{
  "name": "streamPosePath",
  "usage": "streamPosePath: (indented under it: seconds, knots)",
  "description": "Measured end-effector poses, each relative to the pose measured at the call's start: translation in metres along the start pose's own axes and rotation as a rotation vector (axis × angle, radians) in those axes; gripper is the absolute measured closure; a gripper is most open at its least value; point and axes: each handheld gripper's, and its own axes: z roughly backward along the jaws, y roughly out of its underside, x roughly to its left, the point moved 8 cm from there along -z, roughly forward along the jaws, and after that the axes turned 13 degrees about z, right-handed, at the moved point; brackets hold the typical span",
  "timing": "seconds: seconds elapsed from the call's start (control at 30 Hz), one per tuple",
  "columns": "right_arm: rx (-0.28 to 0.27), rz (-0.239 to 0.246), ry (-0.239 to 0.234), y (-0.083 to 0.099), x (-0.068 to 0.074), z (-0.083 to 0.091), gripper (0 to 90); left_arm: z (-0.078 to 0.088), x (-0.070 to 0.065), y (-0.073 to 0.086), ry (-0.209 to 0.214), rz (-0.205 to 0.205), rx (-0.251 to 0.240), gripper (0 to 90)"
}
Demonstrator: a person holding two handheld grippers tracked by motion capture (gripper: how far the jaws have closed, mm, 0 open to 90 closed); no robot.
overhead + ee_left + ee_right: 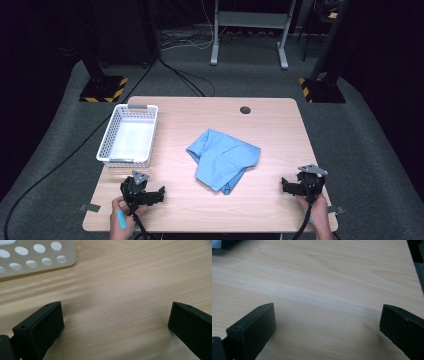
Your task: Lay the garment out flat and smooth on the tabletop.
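Note:
A crumpled light-blue cloth lies in the middle of the wooden table. My left gripper rests near the front left edge, below the basket and well left of the cloth. Its jaws stand wide open over bare wood in the left gripper view. My right gripper sits near the front right edge, right of the cloth. Those jaws are wide open too, with only tabletop between them in the right gripper view. A sliver of the blue cloth shows at that view's top left corner.
A white perforated plastic basket stands empty at the table's left; its corner shows in the left gripper view. A dark cable hole sits near the far edge. The table's right edge lies close to the right gripper.

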Motion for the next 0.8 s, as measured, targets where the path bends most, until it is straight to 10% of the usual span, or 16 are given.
streamPosePath:
  seconds: [0.13, 0.3, 0.53, 0.8]
  knots:
    - [0.006, 0.011, 0.024, 0.0, 0.003, 0.002, 0.0, -0.006, -0.007, -0.005, -0.017, 0.016, -0.003, 0.2]
    - [-0.001, 0.028, -0.08, -0.012, 0.022, -0.001, 0.0, -0.012, -0.018, -0.012, 0.032, -0.051, 0.071, 0.8]
    - [-0.044, 0.036, -0.163, -0.043, 0.045, -0.002, 1.7, -0.018, -0.055, -0.039, 0.169, -0.059, -0.027, 2.4]
    - [-0.086, 0.049, -0.219, -0.075, 0.064, -0.013, 3.6, -0.041, -0.082, -0.07, 0.214, -0.082, -0.055, 1.7]
